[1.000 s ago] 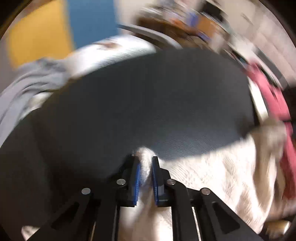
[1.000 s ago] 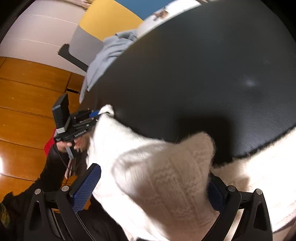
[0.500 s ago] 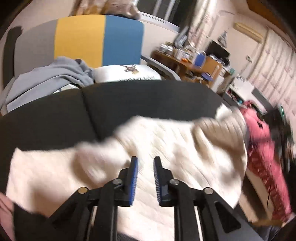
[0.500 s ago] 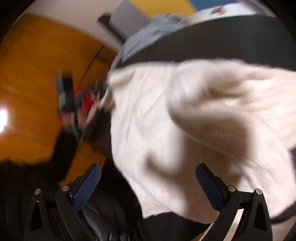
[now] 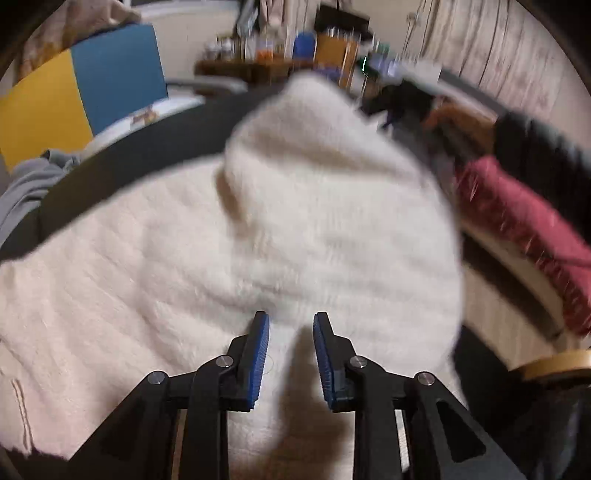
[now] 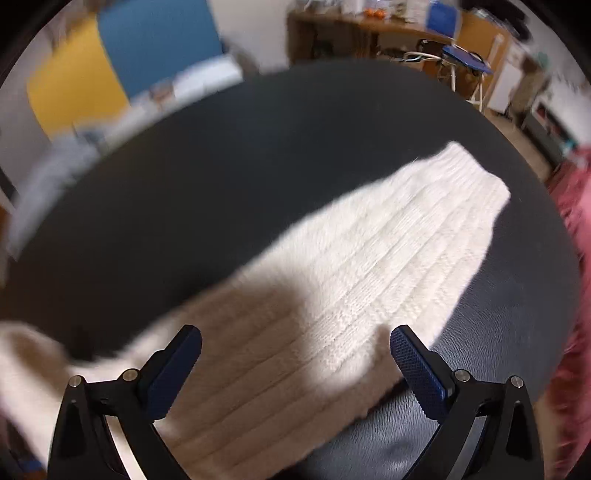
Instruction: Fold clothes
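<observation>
Honestly both views are pretty smeared, so a lot is hard to make out. From the left wrist, the far part of the cream knit sweater [image 5: 303, 221] bulges up into a soft blurry hump that blocks most of what's behind it, and the dark shape with an orange-brown patch at upper right is too streaky to identify. The sweater's near edge runs out of frame at the bottom and left. From the right wrist, the left side of the room is just colour streaks.

Left gripper [image 5: 291, 325]: the blue pads sit a narrow gap apart, nothing pinched between them, hovering low over the sweater with its shadow falling on the knit right below. Whether the tips actually touch the fabric, I can't tell.

Right gripper [image 6: 295, 341]: jaws spread wide, holding nothing. A long ribbed piece of the sweater [image 6: 369, 266], probably a sleeve, lies flat under and beyond it, stretching diagonally toward upper right, with a big shadow over the near end.

Everything rests on a dark, finely textured surface [image 6: 258, 158]. A grey garment [image 5: 26, 184] is bunched at its left edge and a pink-red garment [image 5: 524, 229] sits off to the right. Behind: a yellow-and-blue panel [image 5: 81, 85], a cluttered wooden shelf [image 6: 369, 33], pale walls.
</observation>
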Motion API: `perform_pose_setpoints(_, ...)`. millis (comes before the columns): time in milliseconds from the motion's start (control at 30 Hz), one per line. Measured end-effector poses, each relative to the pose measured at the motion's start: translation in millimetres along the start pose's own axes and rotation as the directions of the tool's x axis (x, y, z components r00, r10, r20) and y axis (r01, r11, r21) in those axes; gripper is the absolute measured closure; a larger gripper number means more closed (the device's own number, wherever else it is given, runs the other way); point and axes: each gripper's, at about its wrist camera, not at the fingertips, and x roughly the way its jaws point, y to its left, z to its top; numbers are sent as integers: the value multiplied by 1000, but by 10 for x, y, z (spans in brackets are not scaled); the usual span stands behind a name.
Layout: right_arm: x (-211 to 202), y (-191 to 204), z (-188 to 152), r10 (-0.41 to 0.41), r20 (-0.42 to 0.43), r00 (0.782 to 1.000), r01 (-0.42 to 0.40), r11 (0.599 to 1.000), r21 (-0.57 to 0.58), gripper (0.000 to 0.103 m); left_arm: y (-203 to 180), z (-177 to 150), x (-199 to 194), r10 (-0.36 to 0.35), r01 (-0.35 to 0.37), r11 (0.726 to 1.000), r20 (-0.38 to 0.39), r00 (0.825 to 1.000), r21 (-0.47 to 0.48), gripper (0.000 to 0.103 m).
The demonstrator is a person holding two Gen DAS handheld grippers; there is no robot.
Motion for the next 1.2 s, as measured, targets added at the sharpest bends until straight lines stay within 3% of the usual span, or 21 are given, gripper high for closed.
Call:
perform_pose_setpoints(133, -45, 17, -185, 0, 75, 997, 0, 1000, 0, 0, 0, -81, -34, -10, 10, 1000, 0, 1000, 20, 78)
perform_pose_setpoints(200, -104, 22, -286, 9, 96, 995, -7, 1000, -23, 0, 24, -98, -65, -7, 8, 999, -18, 1000, 42, 87)
perform_pose_setpoints(267, -166, 36, -384, 15, 114, 993, -9, 998, -54, 11, 44, -143, -115, 2, 1, 998, -34, 999, 69, 91)
perform_pose_setpoints(300, -197, 43, -434, 18, 122, 992, -10, 998, -70, 32, 52, -202, -165, 7, -4, 996, -43, 999, 84, 94)
perform_pose_setpoints(333, -254, 74, -479, 19, 129, 992, -7, 996, -94, 69, 59, -261, -215, 13, -8, 995, -51, 999, 98, 96)
perform_pose_setpoints(367, -321, 115, -523, 19, 134, 991, -2, 993, -121, 82, 76, -330, -261, 21, -14, 994, -62, 998, 107, 98)
perform_pose_setpoints(533, -766, 218, -907, -59, 220, 974, 107, 972, -210, 82, 282, -818, -561, 55, -42, 995, -154, 987, 87, 102)
perform_pose_setpoints(633, -1186, 136, -1200, -149, 331, 932, 229, 949, -217, 82, 403, -1100, -738, 60, -51, 998, -214, 975, 48, 102)
perform_pose_setpoints(700, -1347, 141, -1397, -222, 359, 907, 316, 921, -229, 82, 477, -1138, -848, 86, -82, 996, -216, 973, 28, 102)
perform_pose_setpoints(767, -1363, 162, -1643, -263, 333, 906, 353, 903, -246, 81, 575, -1097, -965, 103, -107, 994, -188, 977, -9, 102)
perform_pose_setpoints(833, -1397, 152, -1744, -231, 305, 924, 310, 919, -243, 77, 766, -911, -1109, 78, -87, 991, -93, 993, -103, 100)
perform_pose_setpoints(867, -1417, 144, -1782, -209, 291, 934, 282, 929, -239, 76, 899, -765, -1184, 68, -73, 985, -33, 997, -154, 93)
perform_pose_setpoints(900, -1438, 135, -1819, -186, 278, 942, 254, 938, -234, 75, 1002, -647, -1235, 78, -75, 980, 9, 997, -185, 82)
perform_pose_setpoints(967, -1561, 166, -1765, -103, 287, 952, 169, 962, -215, 69, 1253, -368, -1270, 141, -124, 968, 66, 988, -220, 79)
perform_pose_setpoints(1000, -1567, 189, -1588, -56, 293, 954, 122, 969, -213, 63, 1386, -229, -1263, 171, -147, 959, 80, 982, -240, 73)
perform_pose_setpoints(1033, -1647, 261, -1474, 26, 304, 952, 46, 973, -227, 56, 1513, -100, -1239, 196, -169, 951, 83, 977, -261, 72)
perform_pose_setpoints(1067, -1692, 339, -1425, 96, 308, 947, -18, 969, -247, 51, 1633, 36, -1199, 202, -174, 947, 81, 976, -270, 72)
perform_pose_setpoints(1133, -1778, 622, -1331, 268, 254, 929, -175, 925, -337, 28, 1849, 305, -1082, 185, -162, 952, 67, 980, -261, 68)
perform_pose_setpoints(1200, -1766, 929, -1271, 395, 152, 906, -299, 852, -429, 27, 2011, 511, -959, 175, -160, 959, 44, 984, -234, 66)
